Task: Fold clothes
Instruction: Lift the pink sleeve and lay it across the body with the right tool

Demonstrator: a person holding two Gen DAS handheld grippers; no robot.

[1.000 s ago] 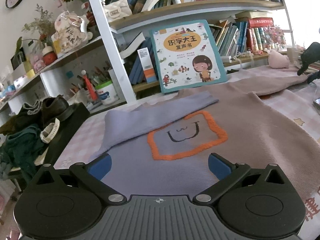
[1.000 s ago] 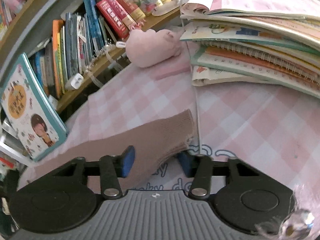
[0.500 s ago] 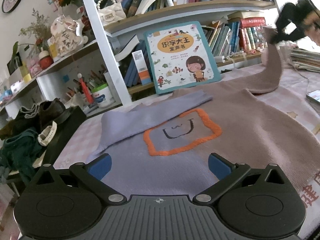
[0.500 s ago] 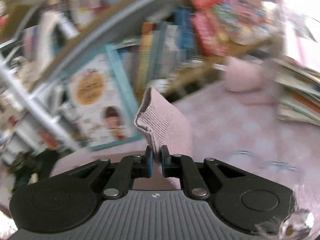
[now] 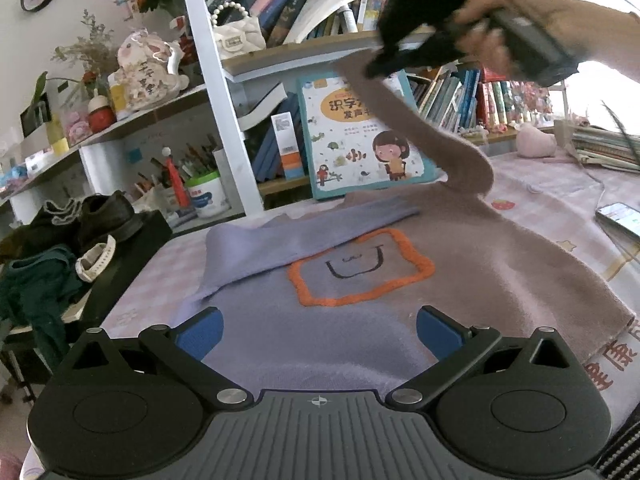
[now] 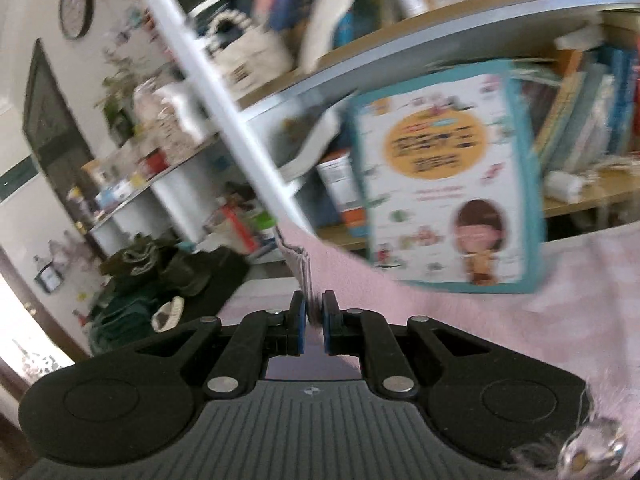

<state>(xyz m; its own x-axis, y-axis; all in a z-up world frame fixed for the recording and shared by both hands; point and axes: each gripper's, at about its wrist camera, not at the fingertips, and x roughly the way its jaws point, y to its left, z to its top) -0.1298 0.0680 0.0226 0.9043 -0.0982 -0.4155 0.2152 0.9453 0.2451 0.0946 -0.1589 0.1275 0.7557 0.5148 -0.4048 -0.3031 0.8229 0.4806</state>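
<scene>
Soft knitted sweater, half lilac and half dusty mauve, orange-outlined square with a small face on the chest (image 5: 360, 268), lies flat on the bench under a pink checked cloth (image 5: 560, 196); lilac sleeve (image 5: 288, 236) already laid across the body; mauve sleeve (image 5: 432, 136) lifted in a drooping arc above the mauve half.

Right claw (image 6: 314, 320) pinched narrow on that sleeve's ribbed cuff (image 6: 298, 258); left claw (image 5: 318, 332) wide, nothing between its blue pads, low over the hem.

Handling, by judgement: light, limp, fuzzy knit; sags wherever unsupported, stretches if tugged; not fragile, not slippery; the cuff is the firm hold, hem corners and shoulder seams next.

Writing: children's picture book with teal border (image 5: 360, 140) against the bookshelf, Chinese title on an orange oval, partly hidden by the sleeve, blurred in the right view; red characters on the cloth's edge, cut off.
</scene>
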